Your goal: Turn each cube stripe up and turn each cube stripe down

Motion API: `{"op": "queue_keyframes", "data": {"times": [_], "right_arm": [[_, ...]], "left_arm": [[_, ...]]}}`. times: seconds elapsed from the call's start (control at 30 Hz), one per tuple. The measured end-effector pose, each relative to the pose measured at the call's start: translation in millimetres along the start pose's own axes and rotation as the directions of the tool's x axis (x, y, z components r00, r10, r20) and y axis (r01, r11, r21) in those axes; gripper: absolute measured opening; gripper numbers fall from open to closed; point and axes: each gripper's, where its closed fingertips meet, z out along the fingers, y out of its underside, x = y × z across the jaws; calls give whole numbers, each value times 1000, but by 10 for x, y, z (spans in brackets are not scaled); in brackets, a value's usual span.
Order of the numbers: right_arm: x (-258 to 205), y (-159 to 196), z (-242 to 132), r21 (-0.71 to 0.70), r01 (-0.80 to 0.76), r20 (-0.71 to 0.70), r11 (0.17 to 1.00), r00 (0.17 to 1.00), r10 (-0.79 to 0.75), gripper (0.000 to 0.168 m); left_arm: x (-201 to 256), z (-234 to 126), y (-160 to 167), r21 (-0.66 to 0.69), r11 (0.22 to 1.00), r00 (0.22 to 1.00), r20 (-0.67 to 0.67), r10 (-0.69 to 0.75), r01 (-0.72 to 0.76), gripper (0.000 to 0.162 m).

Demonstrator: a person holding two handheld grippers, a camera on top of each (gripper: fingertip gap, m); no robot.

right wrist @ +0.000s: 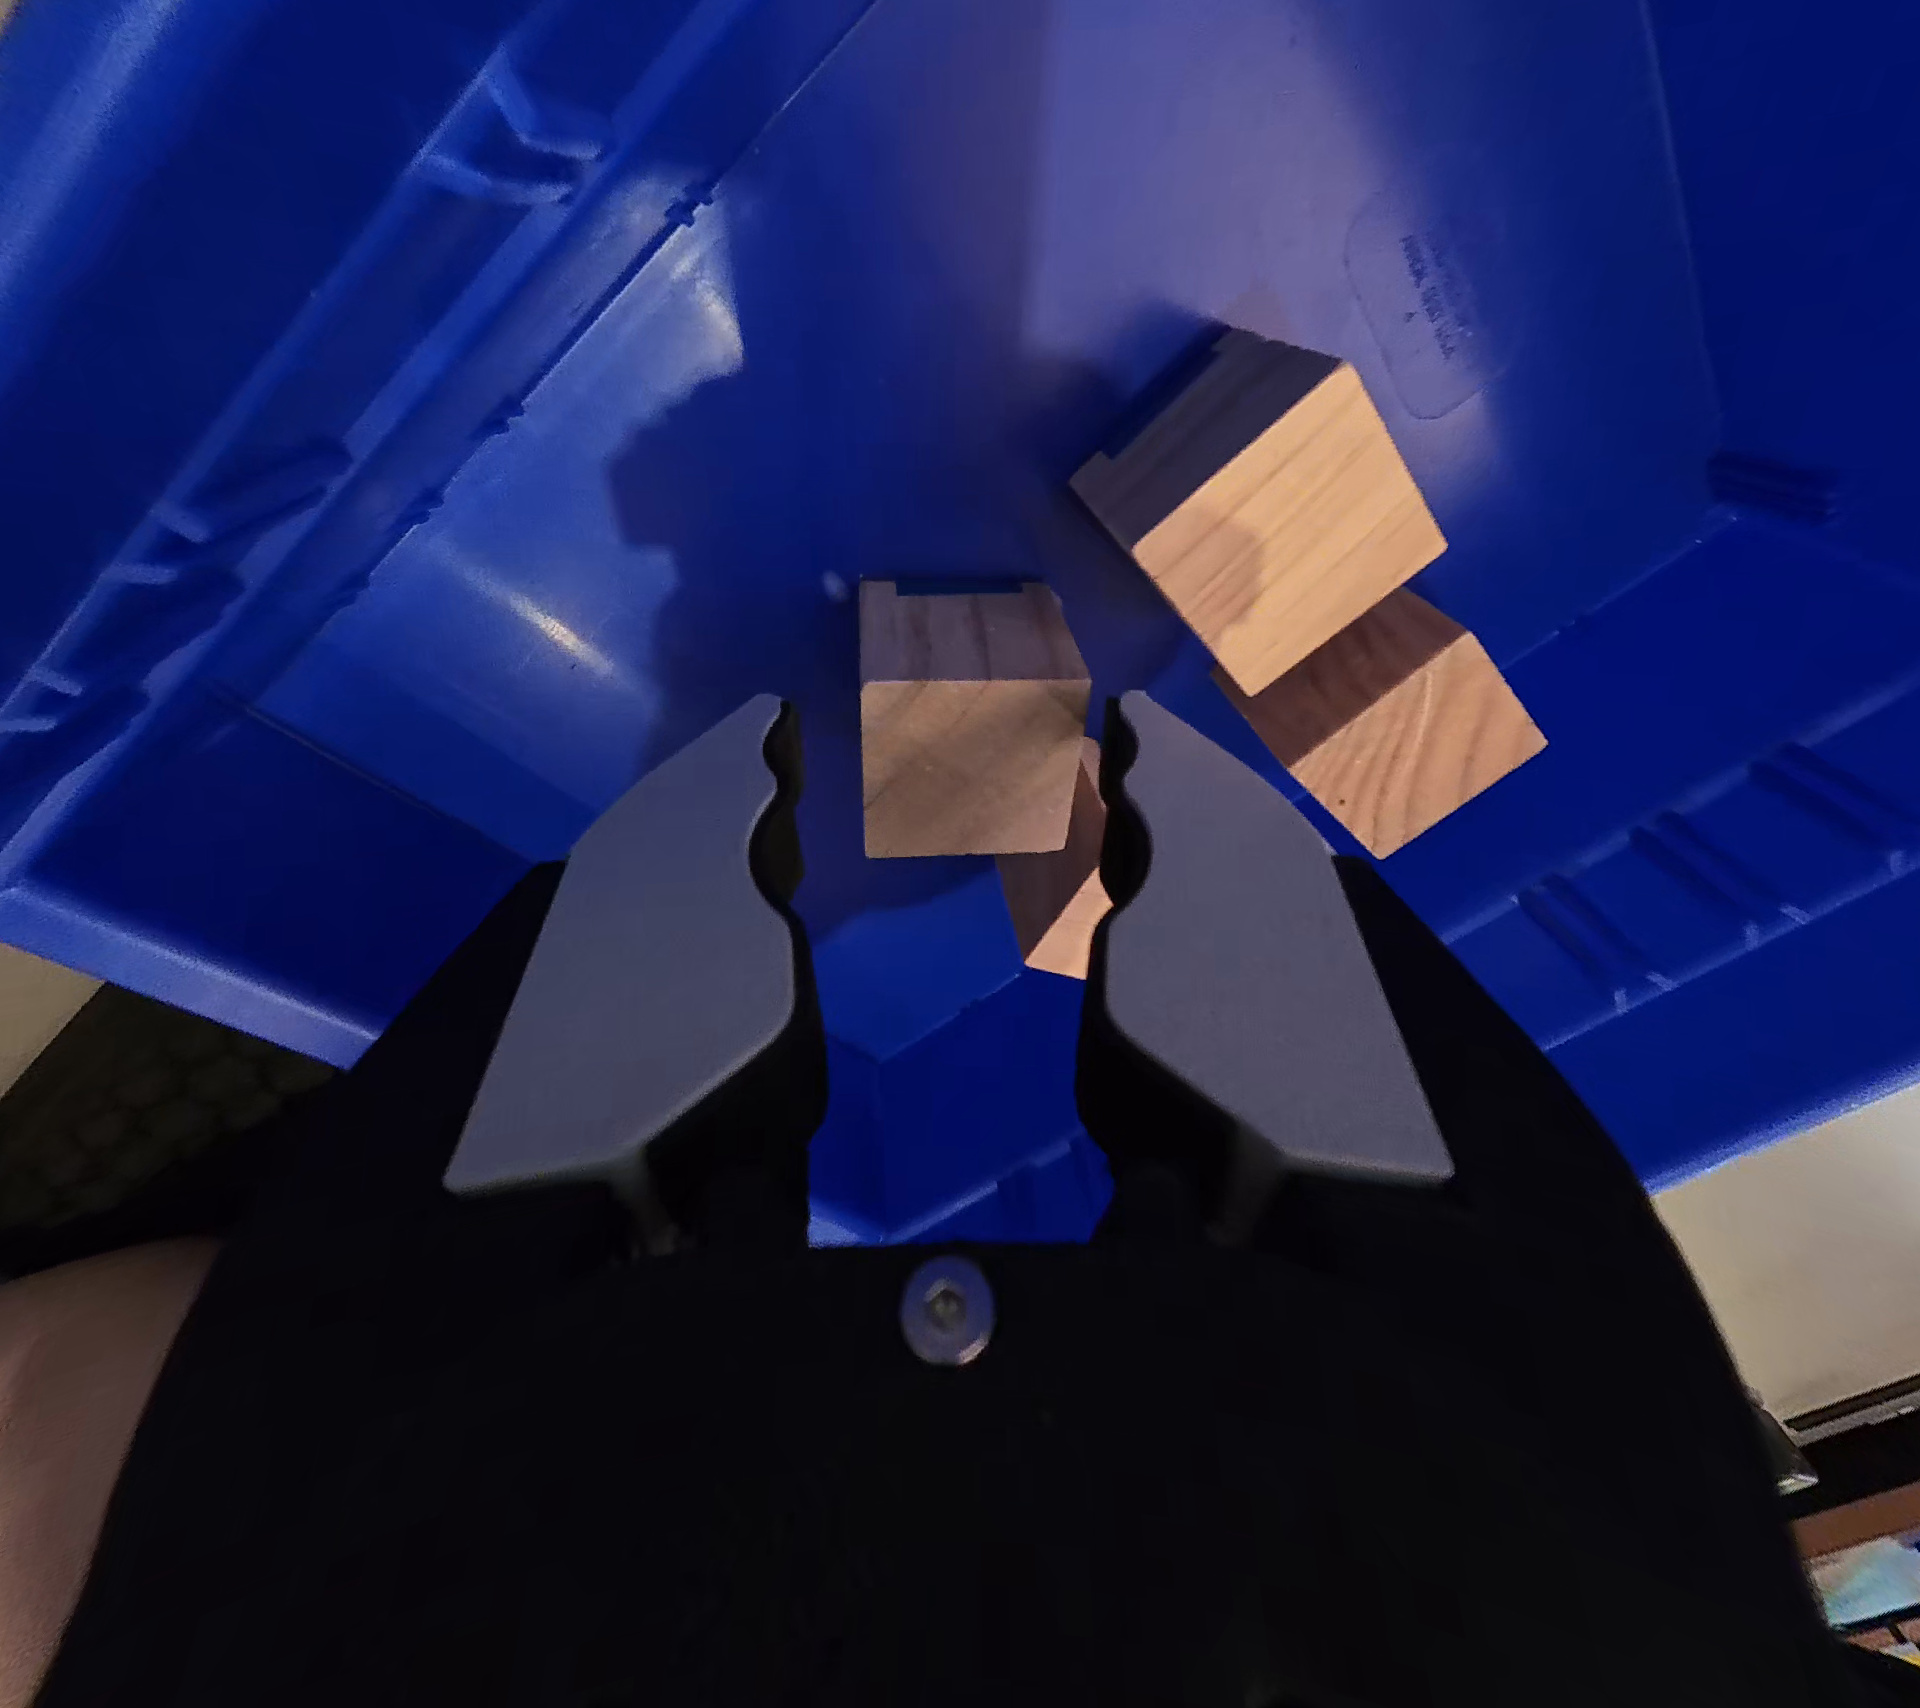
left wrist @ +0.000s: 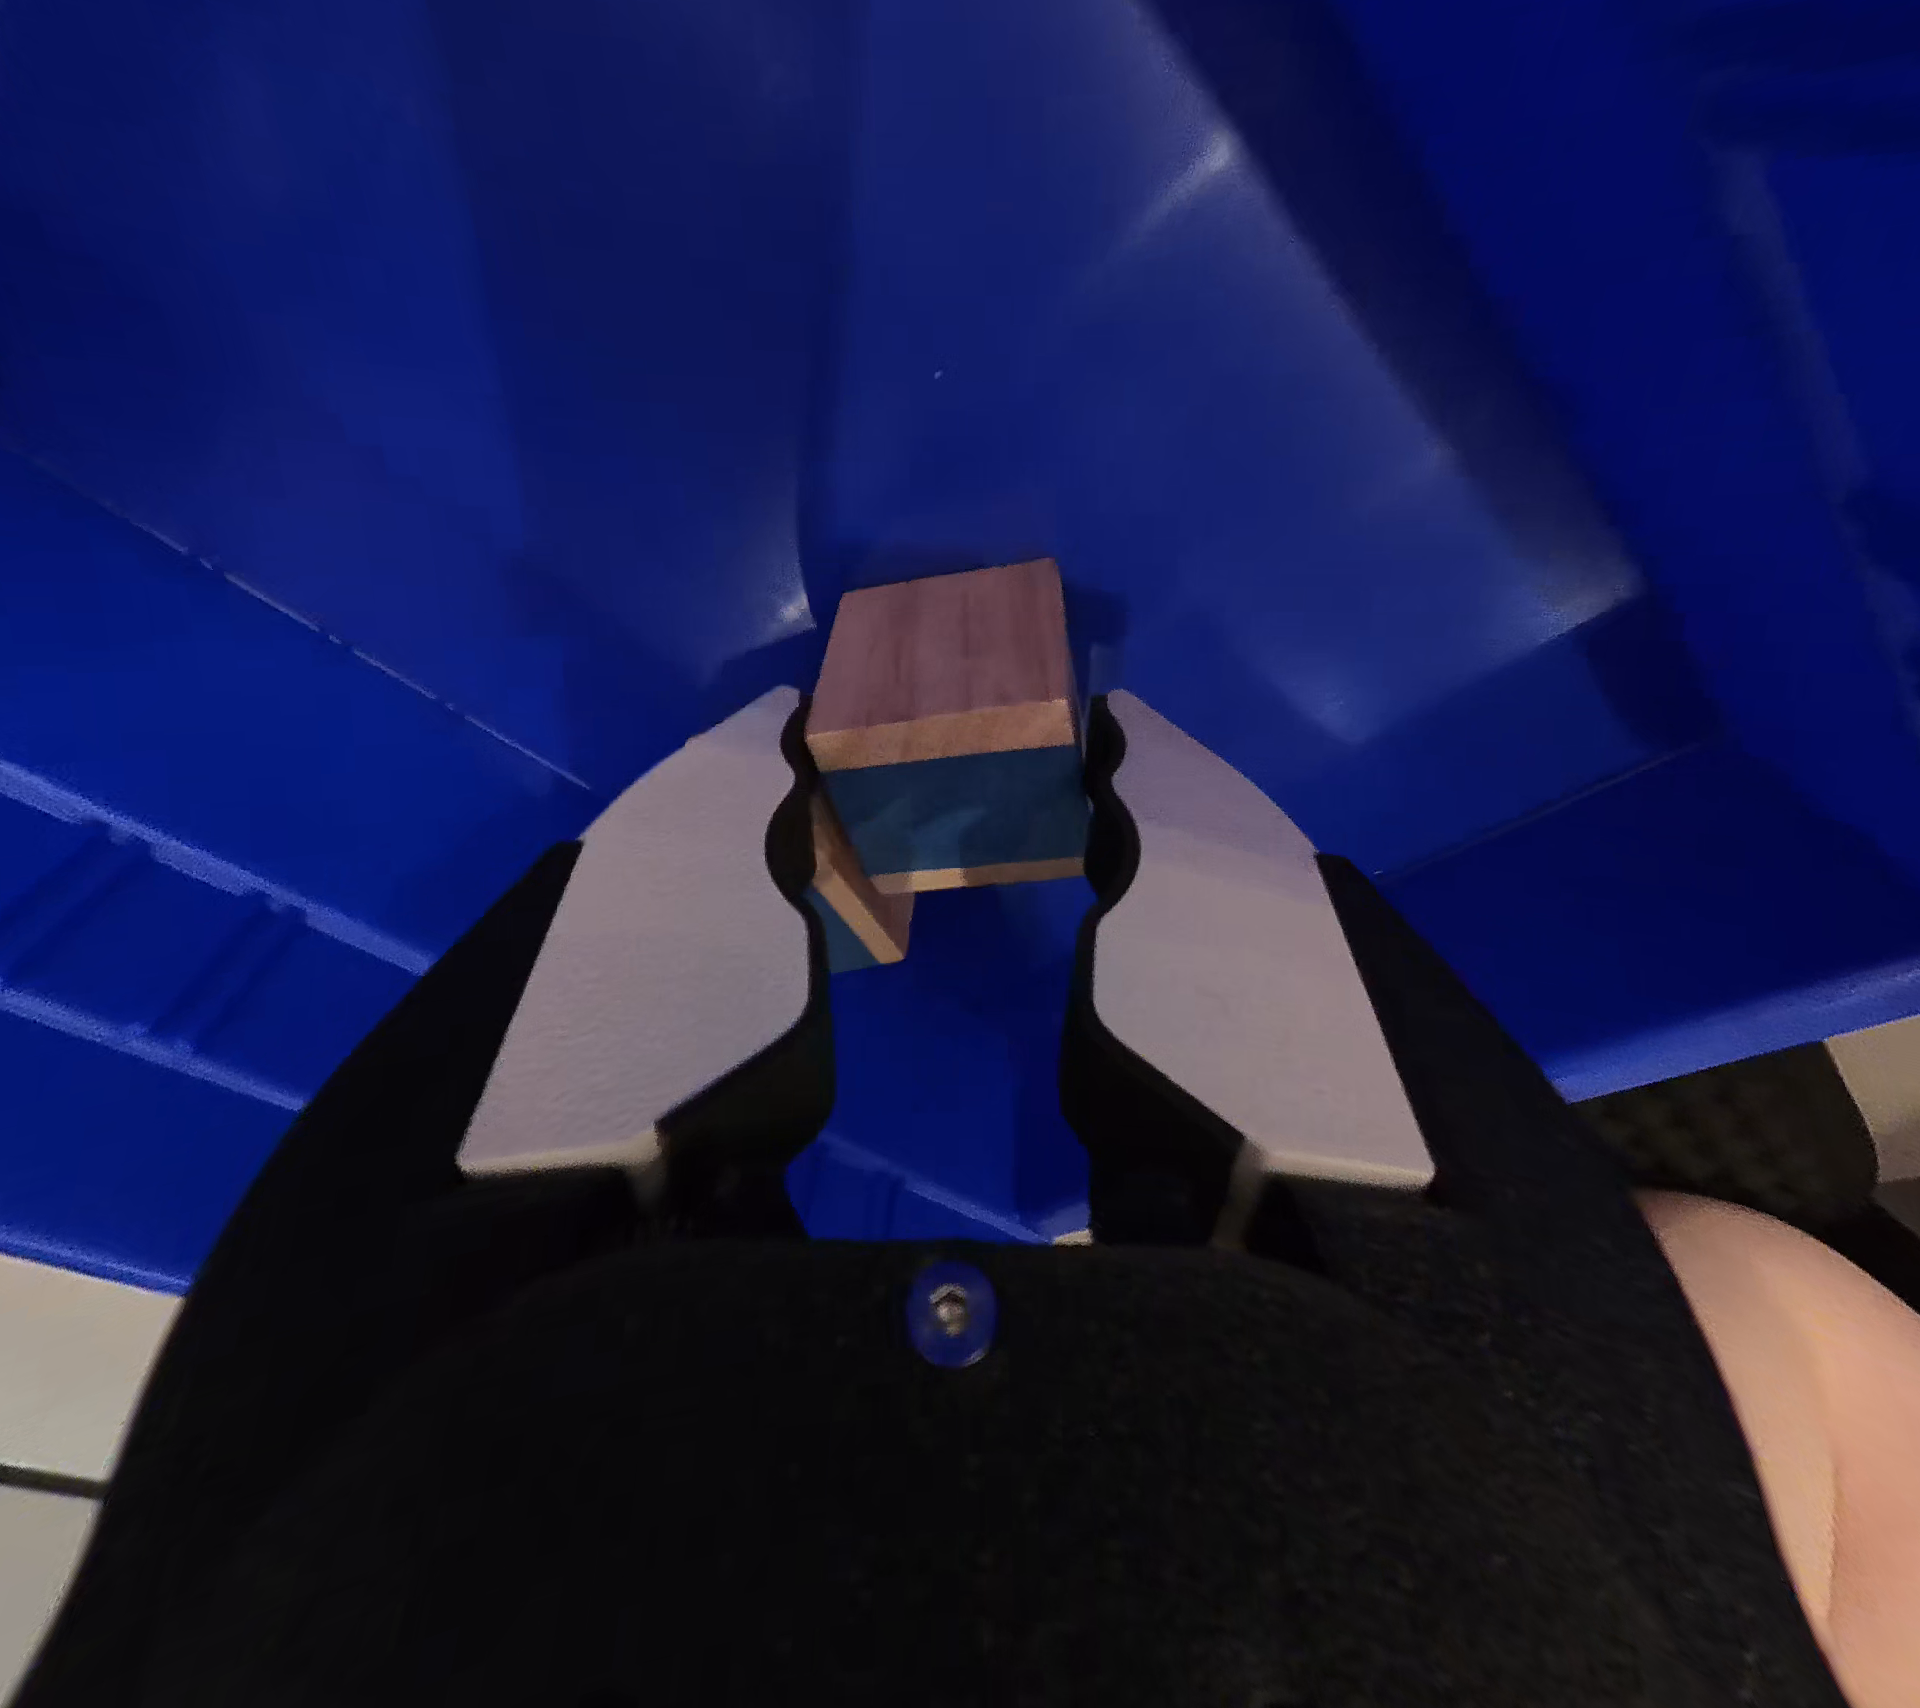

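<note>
In the left wrist view, my left gripper [left wrist: 945,754] is shut on a wooden cube [left wrist: 940,671], with both pads against its sides. Its blue stripe faces the camera. A second striped cube [left wrist: 868,915] shows partly under it, by the left finger. In the right wrist view, my right gripper [right wrist: 951,754] is open, with a plain-faced wooden cube [right wrist: 966,765] between its tips and a gap on the left side. A thin blue stripe shows at that cube's far end. Another cube [right wrist: 1060,915] lies partly under it. Two more cubes [right wrist: 1288,536] [right wrist: 1403,723] lie to the right.
Everything sits inside a blue plastic bin [left wrist: 416,308], whose ribbed walls [right wrist: 468,256] close in on all sides. A pale surface shows outside its rim [right wrist: 1766,1191]. A person's hand shows at the lower right of the left wrist view [left wrist: 1808,1450].
</note>
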Motion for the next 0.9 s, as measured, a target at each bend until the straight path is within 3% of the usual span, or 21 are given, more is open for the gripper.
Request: {"op": "queue_keyframes", "data": {"times": [0.17, 0.3, 0.43, 0.53, 0.6, 0.7, 0.8, 0.87, 0.9], "right_arm": [[52, -7, -57, 23, -10, -28, 1000, 1000, 10, 57], [190, -39, -258, 87, -38, -121, 995, 991, 48, 56], [434, -116, -777, 249, -62, -332, 967, 932, 145, 55], [475, -325, -1407, 444, 44, -509, 895, 834, 211, 55], [258, -637, -1900, 601, 225, -582, 767, 781, 227, 58], [-618, -1146, -2390, 741, 529, -608, 413, 790, 79, 73], [-1479, -1399, -2595, 744, 664, -661, 78, 748, -55, 82], [-1885, -1464, -2624, 721, 689, -693, -75, 714, -98, 83], [-2019, -1494, -2612, 722, 683, -692, -110, 712, -117, 85]], "left_arm": [[-56, -213, -127, 104, 993, 995, 87, 46, -55, 49], [-106, -708, -162, 328, 944, 991, 131, 4, -48, 49], [55, -1485, -315, 656, 754, 995, 101, -26, -47, 49], [457, -2020, -501, 831, 553, 996, 19, 83, -62, 49], [803, -2291, -633, 899, 434, 978, -46, 202, -47, 49], [1421, -2589, -801, 948, 316, 875, -192, 443, 49, 48], [1970, -2680, -871, 926, 348, 682, -350, 642, 147, 48], [2204, -2677, -913, 908, 383, 586, -407, 701, 173, 48], [2292, -2678, -931, 902, 392, 548, -424, 721, 182, 48]]}}
